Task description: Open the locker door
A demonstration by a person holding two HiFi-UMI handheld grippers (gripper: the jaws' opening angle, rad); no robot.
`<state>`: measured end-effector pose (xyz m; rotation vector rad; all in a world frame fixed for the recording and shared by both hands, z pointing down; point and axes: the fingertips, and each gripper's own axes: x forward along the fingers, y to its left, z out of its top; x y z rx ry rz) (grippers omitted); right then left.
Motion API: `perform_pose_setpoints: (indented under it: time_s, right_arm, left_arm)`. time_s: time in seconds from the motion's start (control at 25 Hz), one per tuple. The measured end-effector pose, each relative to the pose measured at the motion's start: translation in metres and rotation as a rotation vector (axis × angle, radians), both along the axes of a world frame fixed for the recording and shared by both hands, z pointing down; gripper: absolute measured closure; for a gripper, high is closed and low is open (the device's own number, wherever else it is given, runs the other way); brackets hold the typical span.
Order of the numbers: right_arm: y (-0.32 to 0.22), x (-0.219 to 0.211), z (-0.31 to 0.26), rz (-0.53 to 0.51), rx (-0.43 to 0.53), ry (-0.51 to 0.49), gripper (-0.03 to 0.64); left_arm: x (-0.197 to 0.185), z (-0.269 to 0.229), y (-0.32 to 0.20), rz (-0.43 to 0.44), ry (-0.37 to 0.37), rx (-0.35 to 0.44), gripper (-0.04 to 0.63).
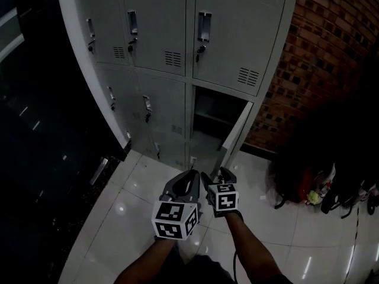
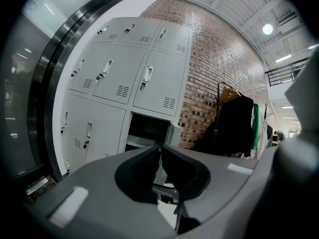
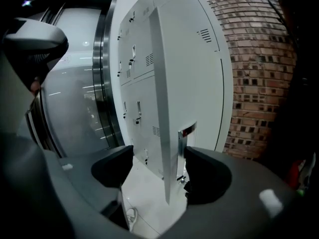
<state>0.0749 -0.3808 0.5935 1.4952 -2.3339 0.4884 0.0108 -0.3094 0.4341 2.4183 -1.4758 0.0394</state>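
Grey lockers (image 1: 160, 22) are lining a brick wall (image 1: 331, 52). The right gripper (image 3: 157, 166) jaws are gaping, released, astride the locker door (image 3: 162, 108) edge. The left gripper (image 2: 160, 151) jaws are clenching together, empty.

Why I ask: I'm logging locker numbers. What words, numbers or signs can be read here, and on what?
None can be read.
The grey metal locker doors show no legible numbers or labels.
The two white marker cubes carry black square patterns, not letters.
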Motion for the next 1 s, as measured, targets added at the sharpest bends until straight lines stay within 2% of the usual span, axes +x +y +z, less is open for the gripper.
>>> perform_pose_setpoints:
  time_s: [0.2, 0.48, 0.76, 0.88, 1.0]
  right_arm:
    - [0.008, 0.008, -0.002, 0.012, -0.044, -0.016, 0.298]
    - [0.025, 0.0, -0.011, -0.048, -0.01, 0.065, 0.253]
    - [0.046, -0.01, -0.028, -0.07, -0.003, 0.027, 0.253]
    - [0.057, -0.011, -0.049, -0.052, 0.033, 0.011, 0.267]
    - [0.07, -0.014, -0.073, -0.035, 0.081, 0.003, 0.325]
  left_arm:
    - [-0.003, -0.012, 0.012, -0.035, 0.004, 0.01, 0.59]
    - [0.002, -0.022, 0.028, -0.047, -0.007, 0.003, 0.589]
    - [-0.003, -0.032, 0.04, -0.065, -0.02, -0.014, 0.59]
    - [-0.004, -0.038, 0.046, -0.064, -0.015, -0.015, 0.589]
    - [-0.006, -0.043, 0.055, -0.057, -0.023, -0.007, 0.59]
